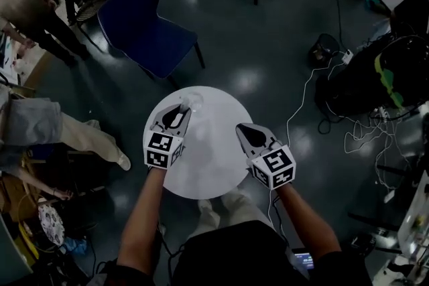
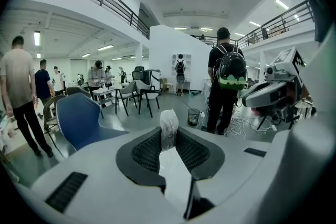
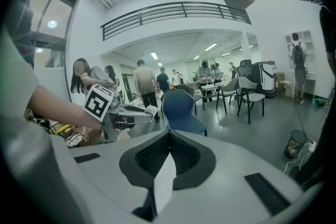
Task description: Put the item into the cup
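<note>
- Whitish and half see-through, the item (image 2: 168, 128) looks like a small crinkled pouch or wrapped packet. It is taller than it is wide, with greyish mottling inside, and I cannot tell what it contains.
- Both bare forearms (image 1: 143, 211) reach forward from the bottom of the head view, side by side above the round white desk (image 1: 208, 144). Each claw points away from the person and tips somewhat downward.
- Left claw (image 1: 179, 110) hangs over the far left part of the desk. Its jaws are clenched on the item, with the ribbed black pads pressing it from both sides.
- Held this way, the item stands upright, its lower part between the pads and its top poking out past the fingertips.
- Right claw (image 1: 242, 129) hovers over the right part of the desk, well apart from the item. Its jaws are pressed together with nothing between them.
- Seen from the right gripper view, the item shows as a pale lump at the tip of the left claw.
</note>
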The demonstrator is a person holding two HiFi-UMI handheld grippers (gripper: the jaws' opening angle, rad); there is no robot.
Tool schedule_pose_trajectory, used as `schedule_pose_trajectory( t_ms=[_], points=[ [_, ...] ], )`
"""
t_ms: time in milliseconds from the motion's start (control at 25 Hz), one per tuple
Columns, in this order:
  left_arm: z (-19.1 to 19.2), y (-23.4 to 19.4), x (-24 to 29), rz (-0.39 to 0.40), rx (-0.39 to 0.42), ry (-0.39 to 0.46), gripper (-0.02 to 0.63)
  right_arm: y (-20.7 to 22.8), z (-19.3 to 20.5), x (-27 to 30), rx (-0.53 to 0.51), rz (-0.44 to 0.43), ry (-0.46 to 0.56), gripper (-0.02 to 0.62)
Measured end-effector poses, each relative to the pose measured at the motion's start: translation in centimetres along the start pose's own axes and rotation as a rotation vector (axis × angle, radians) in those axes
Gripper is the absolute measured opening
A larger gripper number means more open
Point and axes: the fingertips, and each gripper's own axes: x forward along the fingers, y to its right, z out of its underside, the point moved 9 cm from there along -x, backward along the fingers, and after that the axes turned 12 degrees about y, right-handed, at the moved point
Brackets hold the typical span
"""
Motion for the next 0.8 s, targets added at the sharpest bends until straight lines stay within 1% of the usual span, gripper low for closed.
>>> schedule_pose_trajectory(
  t_ms=[400,520,800],
  points=[
    [3.2,-1.6,5.9,0.016,0.024,-0.076,0.091,2.4,3.4,0.4,0.042,-0.004,-0.057,0.017],
    [4.0,-1.9,7.1,0.005,0.029,-0.088,0.091,2.6,4.2,0.3,0.048,-0.006,-0.073,0.017],
    [6.5,-2.3,8.9,-0.022,0.007,-0.116,0.091,3.7,6.0,0.2,0.058,-0.005,-0.108,0.017]
  ],
)
